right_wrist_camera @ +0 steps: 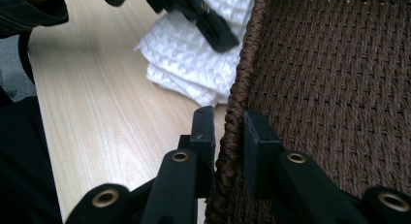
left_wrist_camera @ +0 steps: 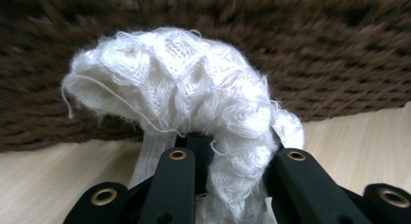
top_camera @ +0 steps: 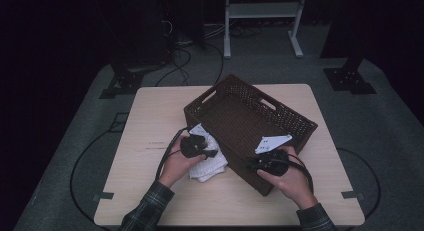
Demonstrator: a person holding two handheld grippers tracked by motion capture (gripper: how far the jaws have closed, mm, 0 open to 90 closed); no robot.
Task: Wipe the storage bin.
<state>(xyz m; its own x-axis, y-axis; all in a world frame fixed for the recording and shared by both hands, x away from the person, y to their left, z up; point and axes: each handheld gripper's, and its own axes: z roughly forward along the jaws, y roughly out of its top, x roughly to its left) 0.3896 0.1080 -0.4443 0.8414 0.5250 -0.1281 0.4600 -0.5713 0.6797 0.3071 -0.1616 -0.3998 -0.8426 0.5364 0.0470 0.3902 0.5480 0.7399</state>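
Left to right on the wooden table (top_camera: 150,116): left gripper (top_camera: 210,153) clamped on the white knitted cloth (left_wrist_camera: 194,88) just outside the brown woven basket (top_camera: 240,116), right gripper (right_wrist_camera: 228,132) pinching the basket's near rim; no legible writing.

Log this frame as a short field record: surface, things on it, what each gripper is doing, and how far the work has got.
surface: light wooden table
container: dark brown woven basket, set at an angle
item: white knitted cloth, on the table beside the basket wall
left gripper: shut on a bunched fold of the cloth
right gripper: jaws on either side of the basket rim, clamping it
stage: cloth not yet in the basket
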